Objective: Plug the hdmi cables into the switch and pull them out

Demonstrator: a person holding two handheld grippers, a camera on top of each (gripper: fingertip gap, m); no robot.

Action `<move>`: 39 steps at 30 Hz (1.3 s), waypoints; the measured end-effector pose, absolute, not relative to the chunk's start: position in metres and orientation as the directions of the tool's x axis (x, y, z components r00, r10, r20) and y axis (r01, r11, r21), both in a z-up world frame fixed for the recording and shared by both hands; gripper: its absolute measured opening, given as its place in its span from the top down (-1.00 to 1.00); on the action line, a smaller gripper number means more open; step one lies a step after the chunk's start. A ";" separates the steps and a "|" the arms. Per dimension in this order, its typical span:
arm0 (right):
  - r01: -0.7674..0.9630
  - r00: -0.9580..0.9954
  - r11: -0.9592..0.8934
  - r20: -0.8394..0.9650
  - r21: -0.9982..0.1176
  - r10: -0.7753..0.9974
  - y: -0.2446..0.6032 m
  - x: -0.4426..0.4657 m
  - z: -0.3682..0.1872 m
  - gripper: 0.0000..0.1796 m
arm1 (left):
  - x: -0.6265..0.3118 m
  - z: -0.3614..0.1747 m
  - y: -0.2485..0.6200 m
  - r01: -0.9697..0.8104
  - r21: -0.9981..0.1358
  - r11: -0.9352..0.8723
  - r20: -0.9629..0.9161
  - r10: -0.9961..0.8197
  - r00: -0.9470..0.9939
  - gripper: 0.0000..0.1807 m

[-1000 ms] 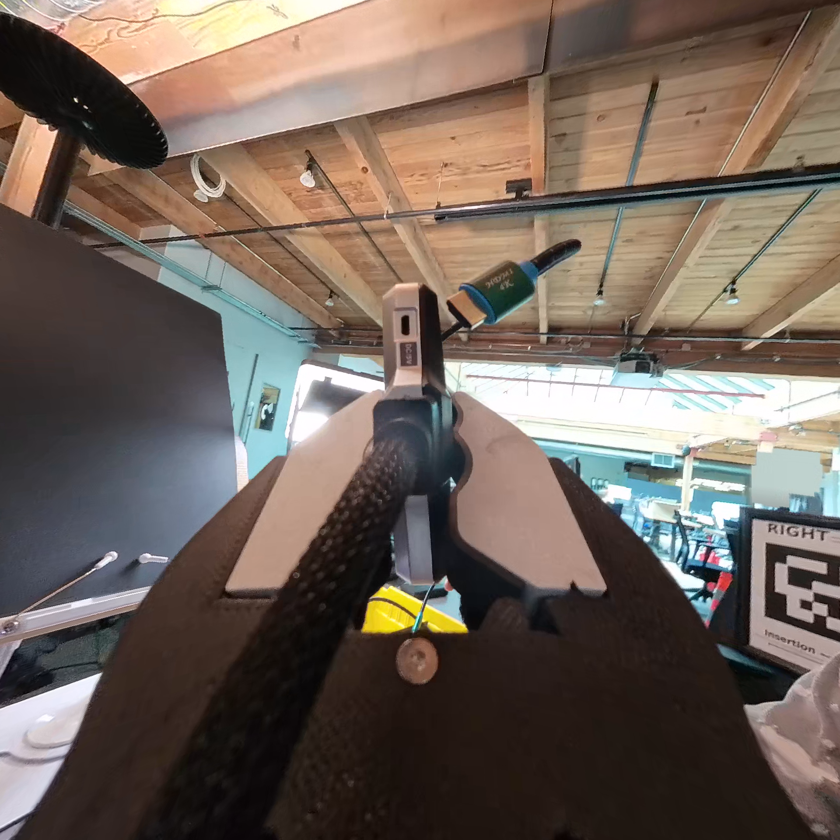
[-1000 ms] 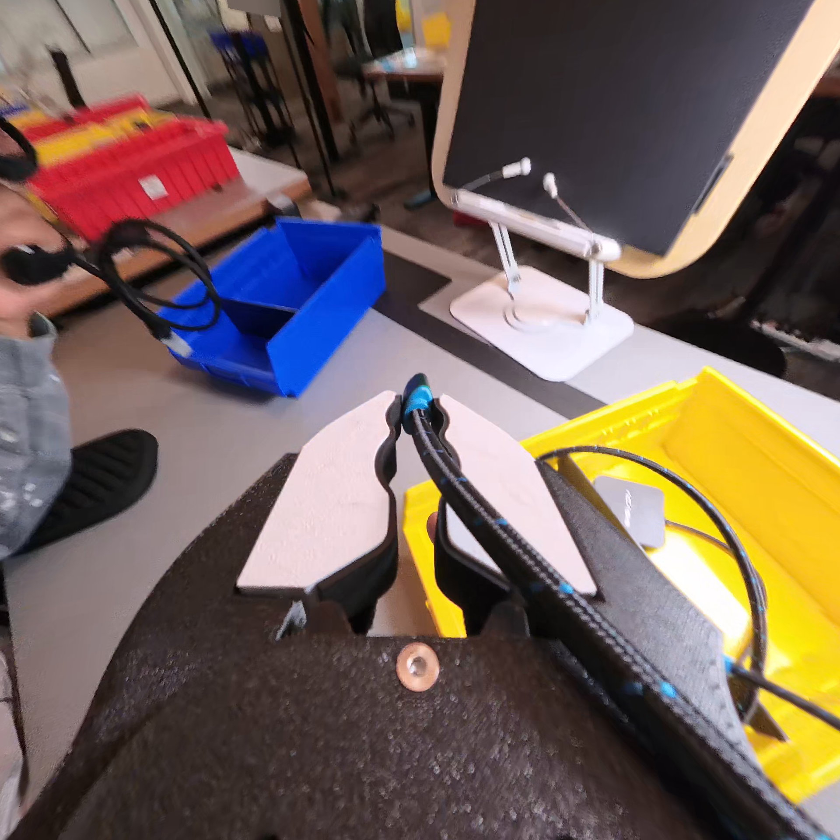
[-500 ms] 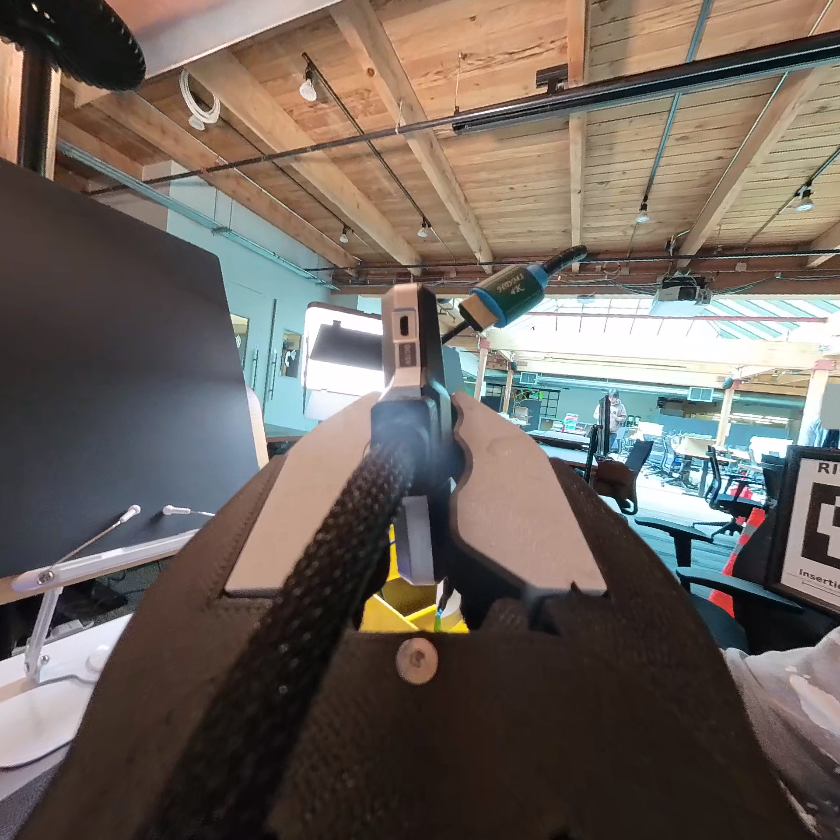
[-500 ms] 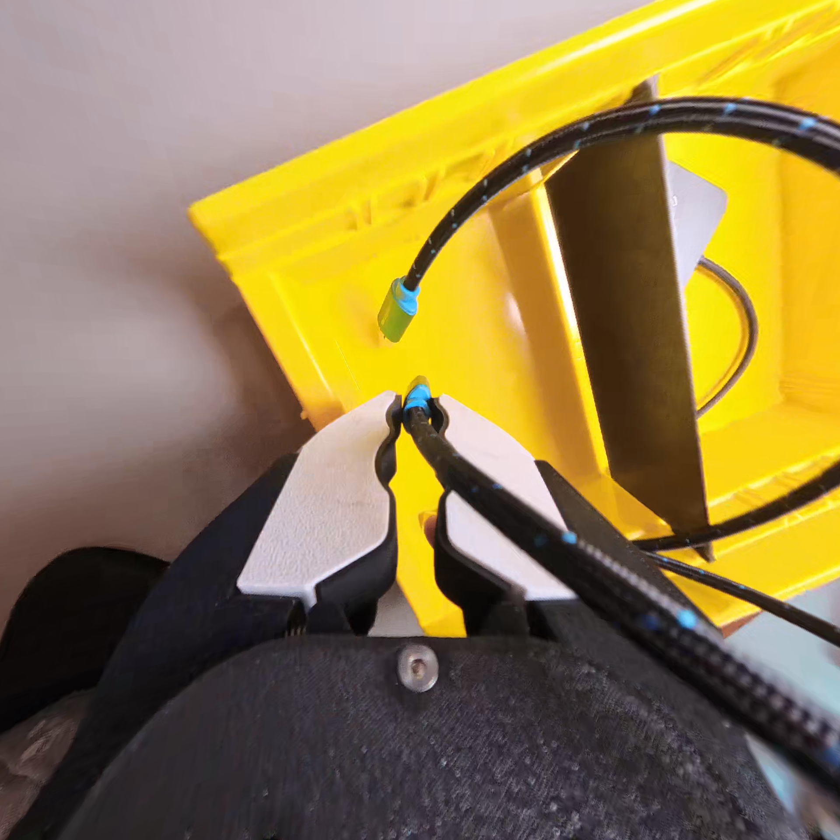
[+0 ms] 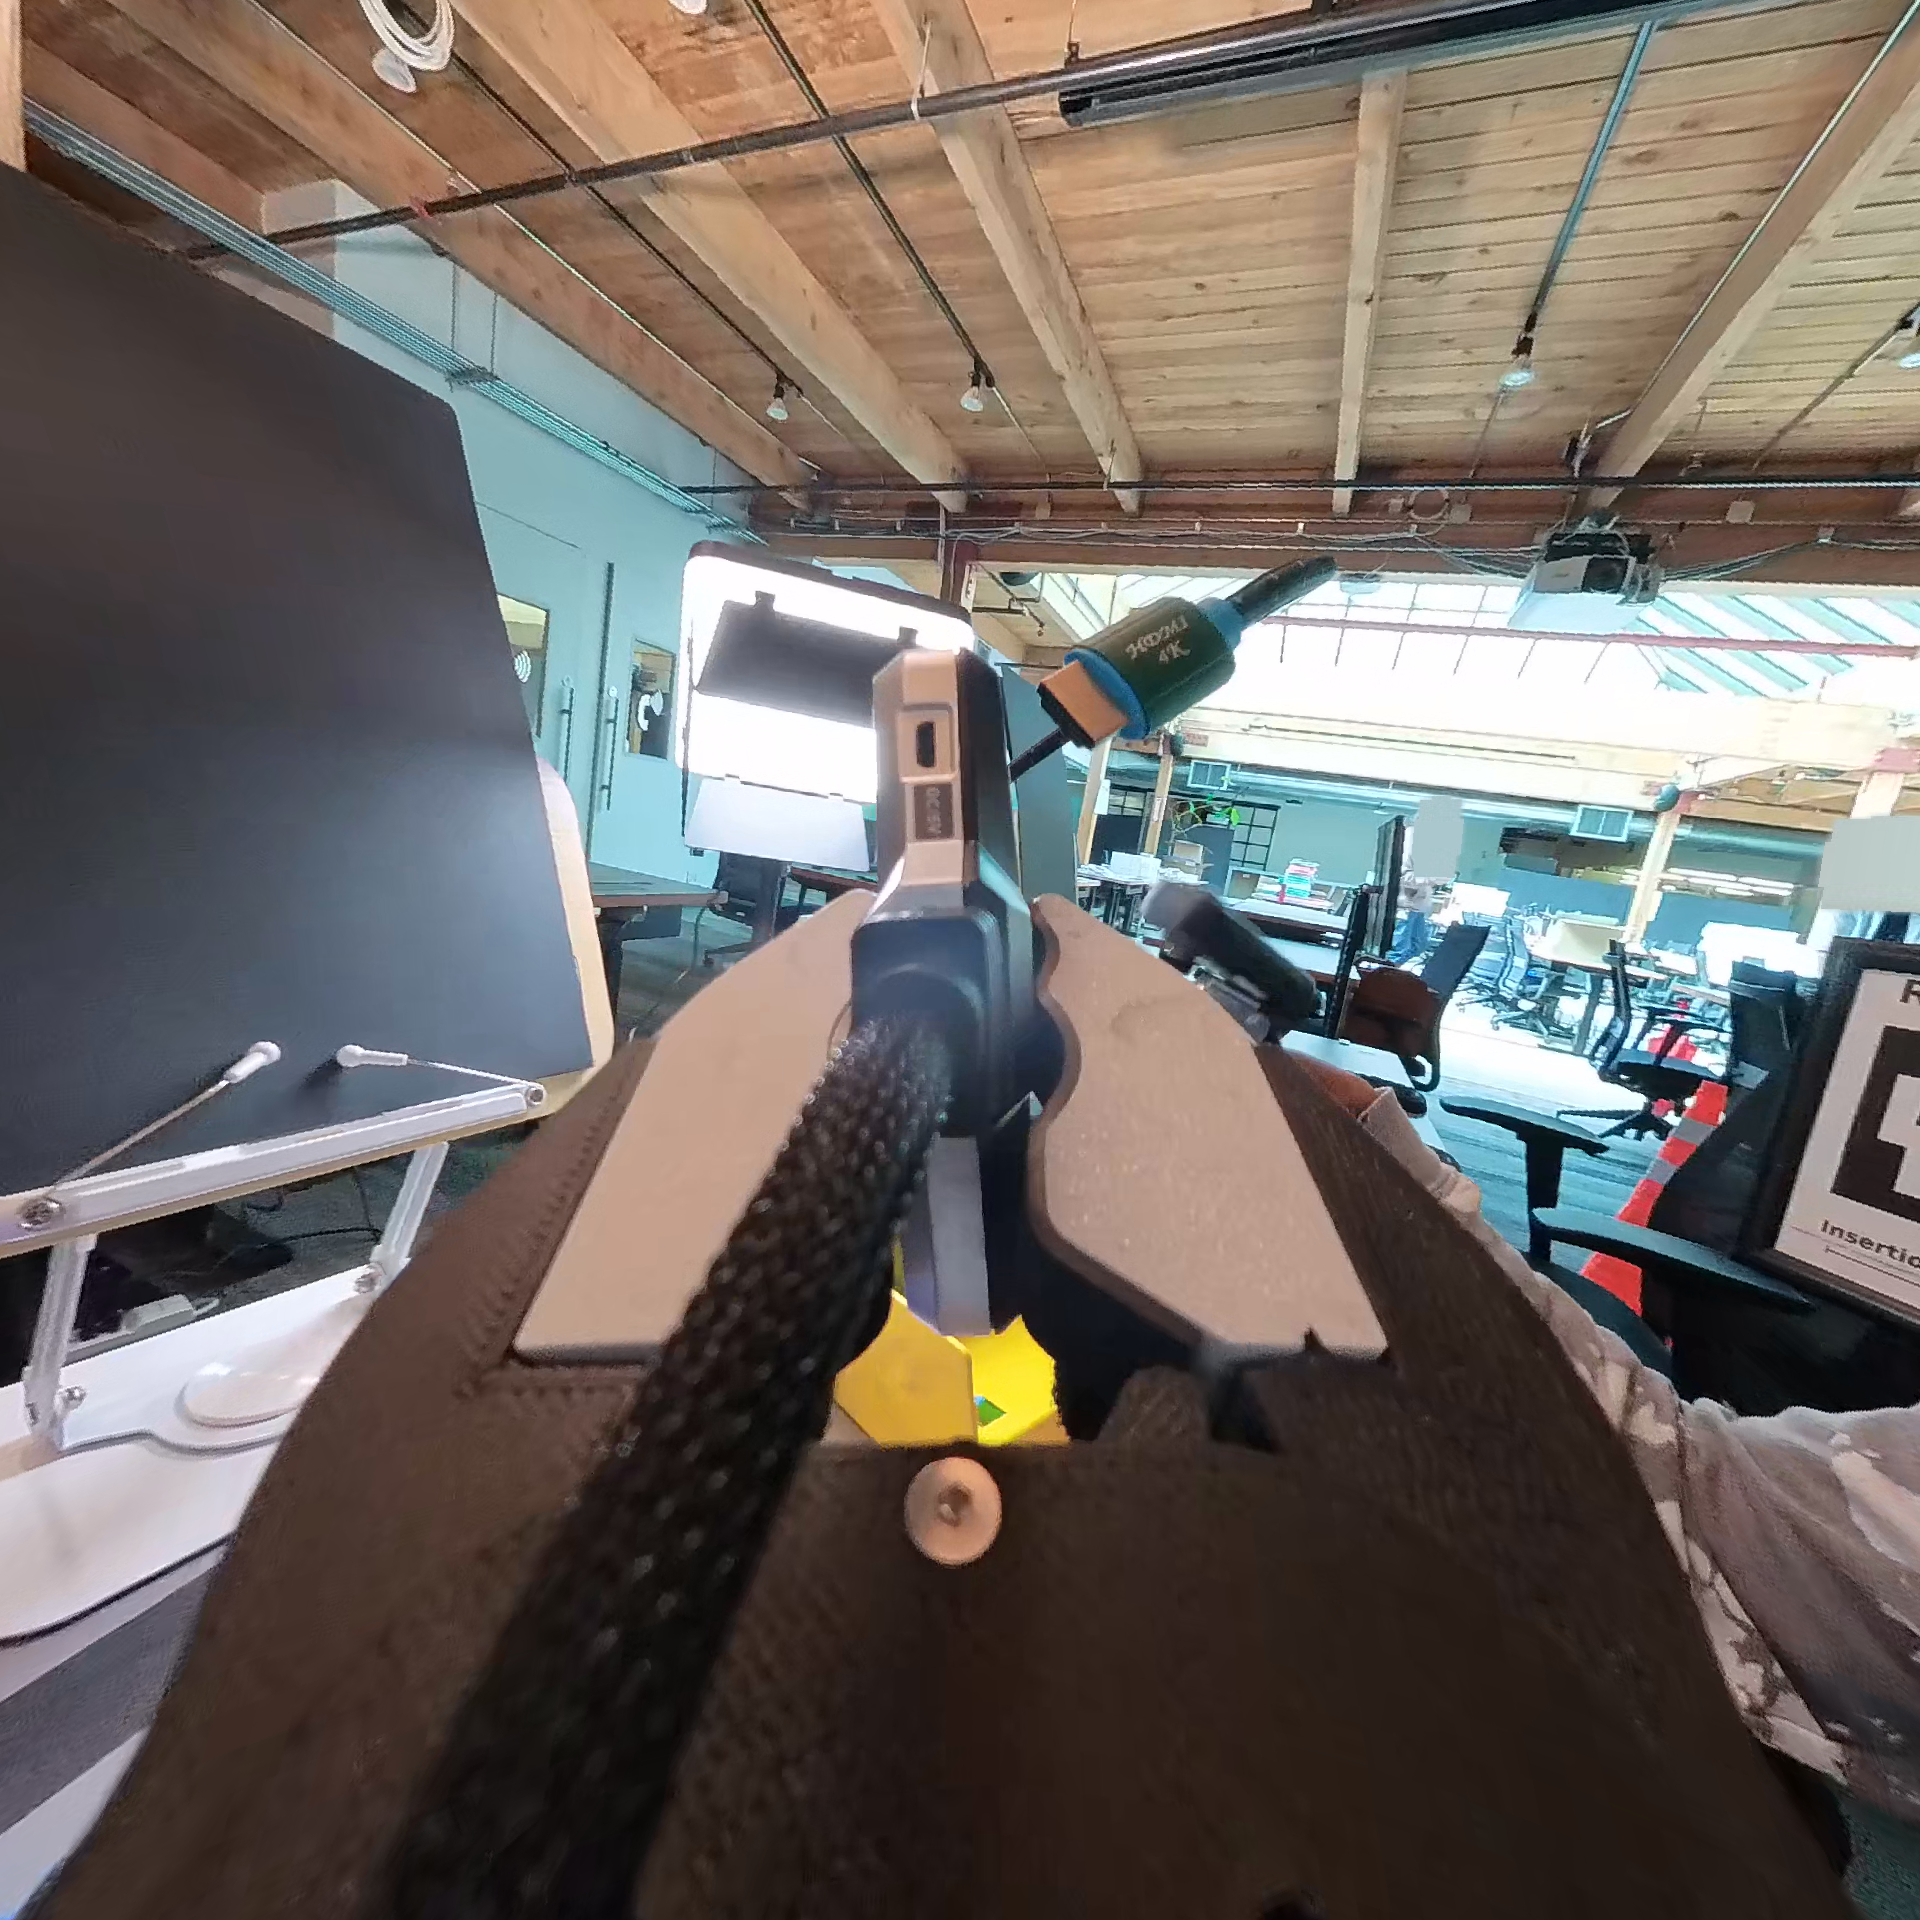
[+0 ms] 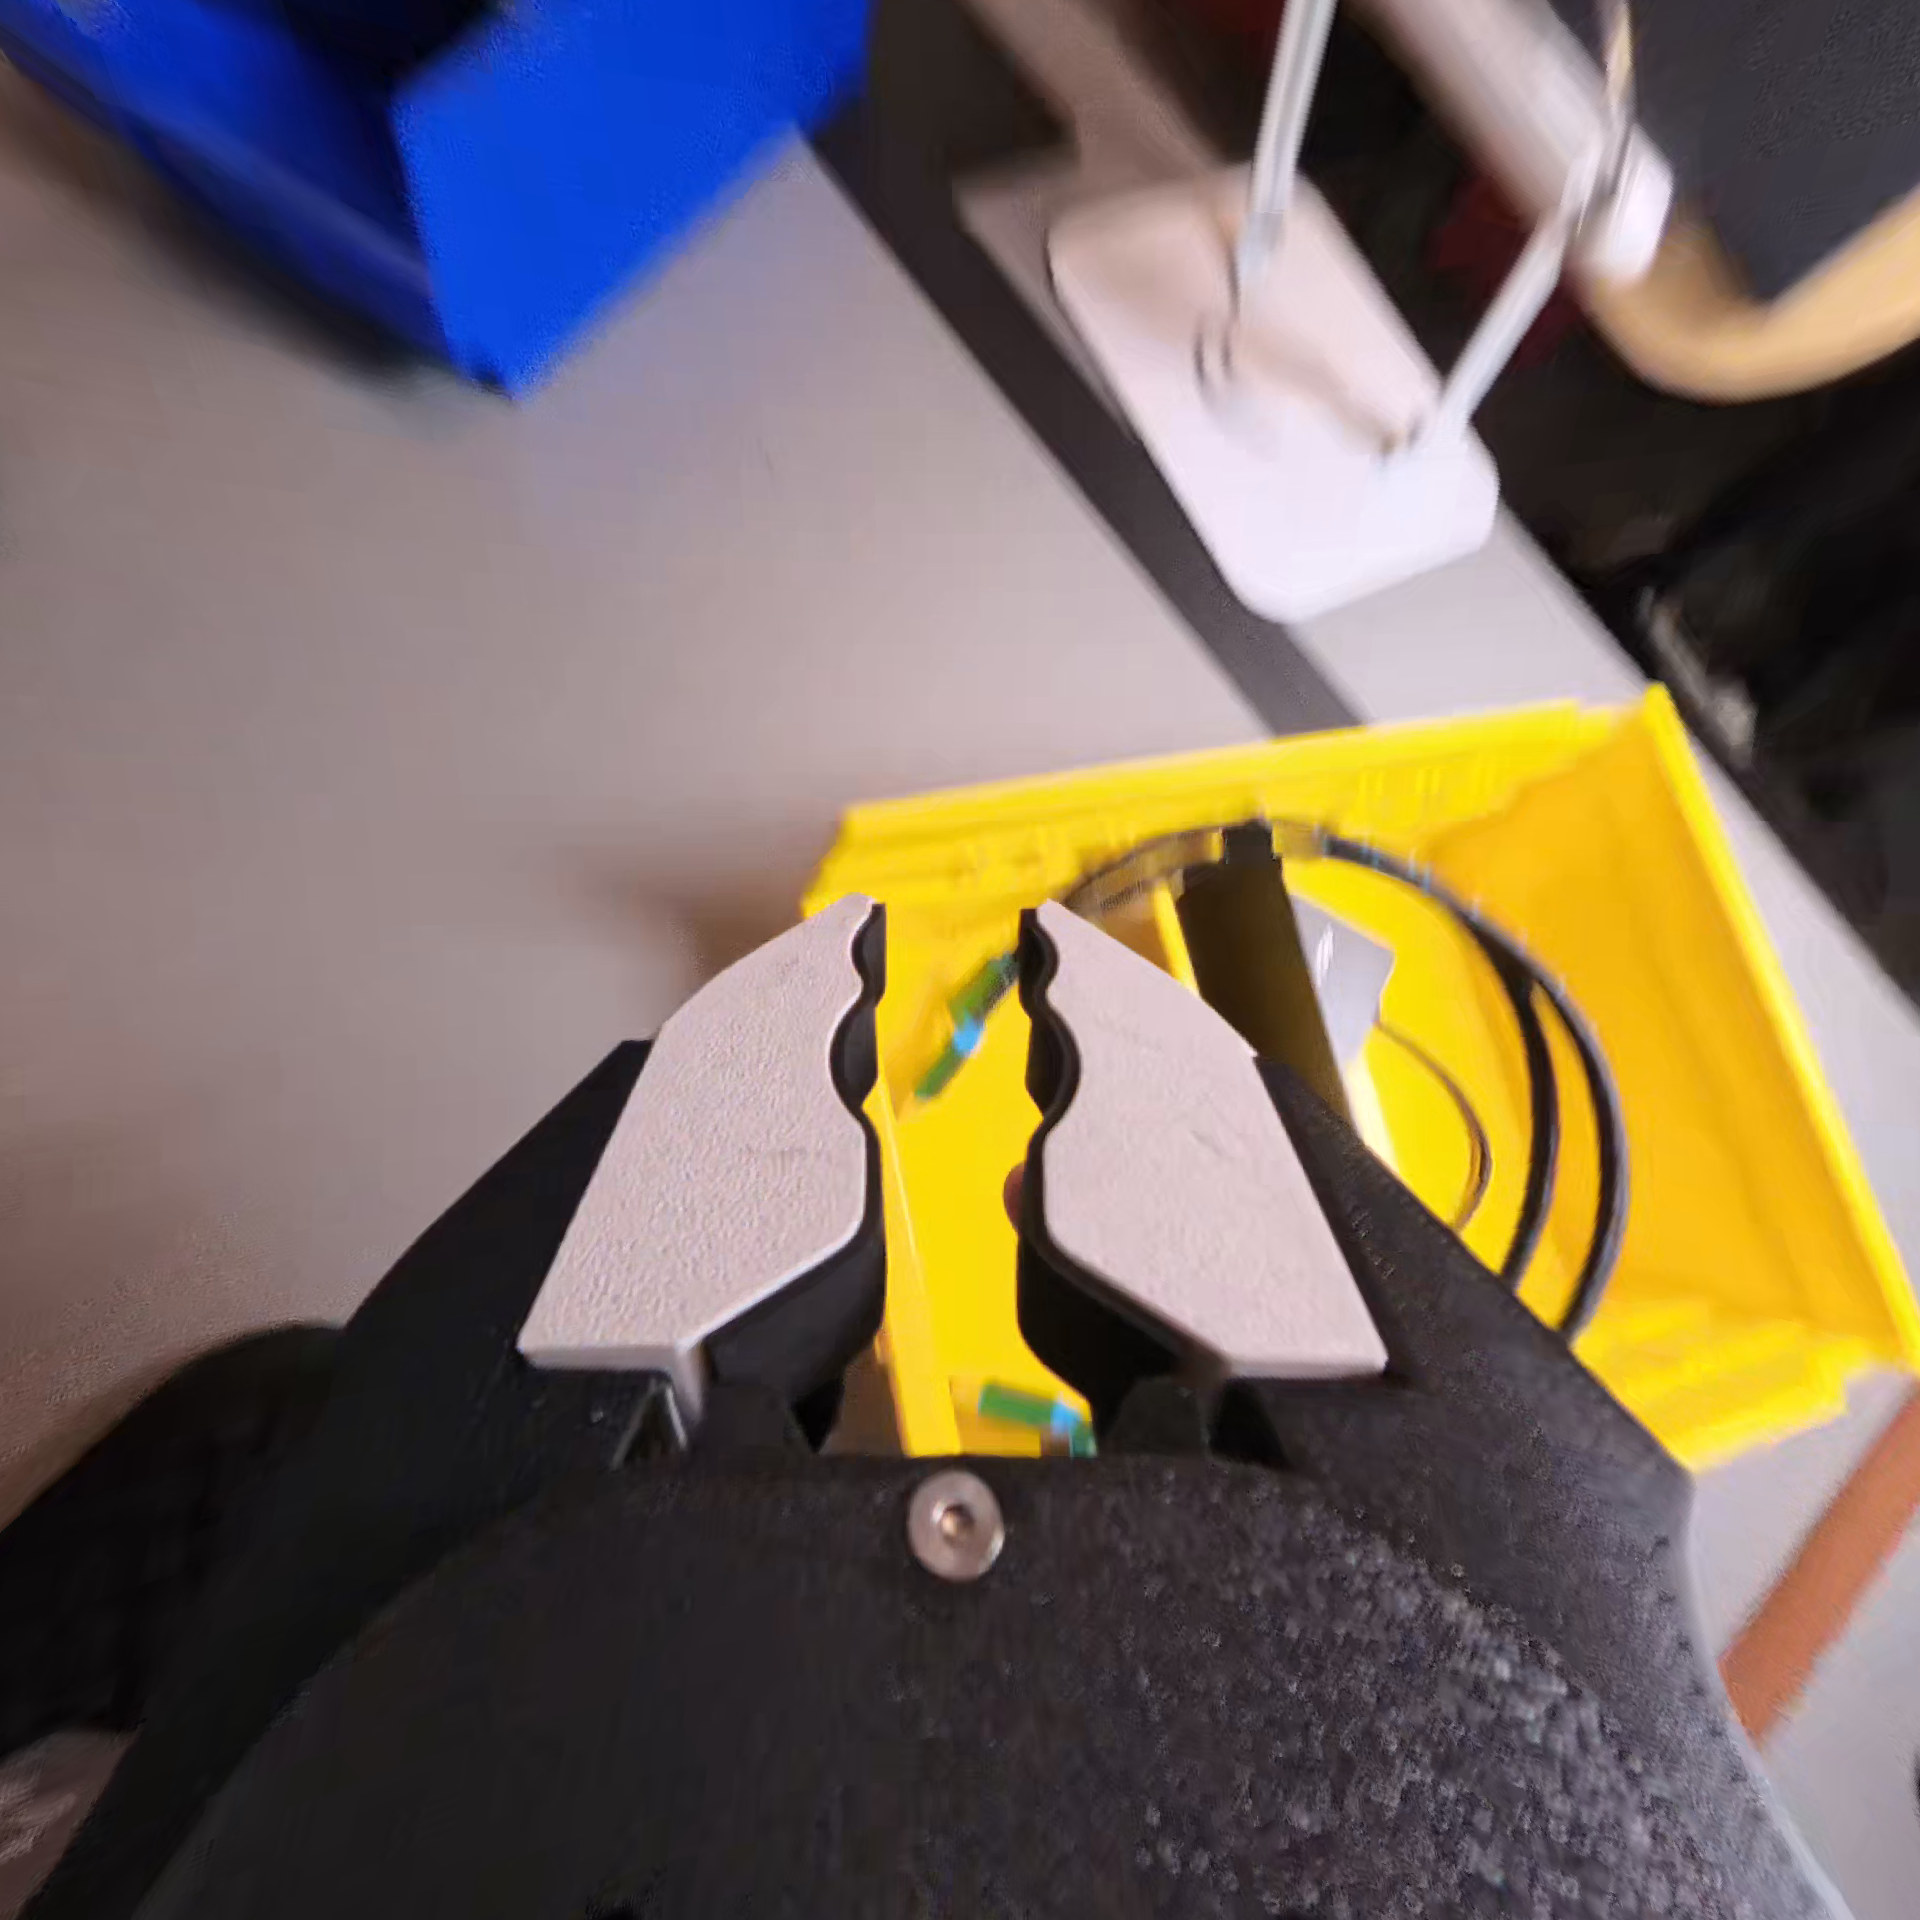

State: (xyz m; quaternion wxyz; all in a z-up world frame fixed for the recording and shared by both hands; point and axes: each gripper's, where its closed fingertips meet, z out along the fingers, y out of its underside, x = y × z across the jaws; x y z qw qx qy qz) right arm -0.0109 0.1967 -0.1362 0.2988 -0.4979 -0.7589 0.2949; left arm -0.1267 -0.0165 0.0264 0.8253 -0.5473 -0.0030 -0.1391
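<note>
**Switch held aloft, right gripper empty over the bin**

The switch [image 5: 940,800] is being pinched edge-on by the left gripper [image 5: 951,935] at the centre of the left wrist view, its narrow port side being turned toward the camera. A thick braided cable [image 5: 748,1299] is being run from its lower end down toward the lower left of the frame. A loose plug [image 5: 1138,675] with a blue collar is being seen just right of the switch, above centre; whether it is touching the switch cannot be told.

In the right wrist view, much blurred, the right gripper [image 6: 951,940] is being held with its jaws spread and nothing between them. It is being hung above the yellow bin [image 6: 1756,1049], which is filling the centre and right of the frame on the grey table [image 6: 416,727]. Black cable loops [image 6: 1569,1091] are lying in the bin, and a green-and-blue plug [image 6: 966,1023] is being glimpsed in the gap between the jaws.

Judged from this, a cable is being fetched for plugging. The plug body, not the cord, is best being taken, squarely and close behind its metal tip, so that it is not being twisted at the port. The switch is best being kept steady meanwhile.
</note>
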 end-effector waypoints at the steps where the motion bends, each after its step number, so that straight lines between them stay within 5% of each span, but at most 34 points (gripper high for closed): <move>1: 0.479 -0.366 0.345 0.173 -0.807 0.914 0.182 -0.017 -0.119 0.74 | -0.125 0.025 -0.015 0.241 -0.901 0.361 0.162 -0.236 0.958 0.73; 5: 0.163 -0.533 0.278 0.153 -0.947 0.832 0.120 -0.031 -0.070 0.75 | -0.113 0.022 -0.006 0.284 -0.888 0.362 0.181 -0.292 0.939 0.73; 10: -0.041 -0.654 -0.033 0.002 -0.999 0.756 0.068 -0.050 -0.033 0.75 | -0.085 0.022 0.002 0.302 -0.877 0.374 0.148 -0.387 0.910 0.72; 16: -0.124 -0.780 -0.288 -0.086 -0.950 0.620 0.034 -0.044 -0.008 0.66 | -0.058 0.016 0.014 0.322 -0.883 0.341 0.144 -0.456 0.878 0.72; 39: -0.240 -0.739 -0.330 -0.049 -0.913 0.672 0.039 -0.033 0.015 0.81 | -0.035 0.005 0.025 0.370 -0.884 0.287 0.177 -0.526 0.832 0.73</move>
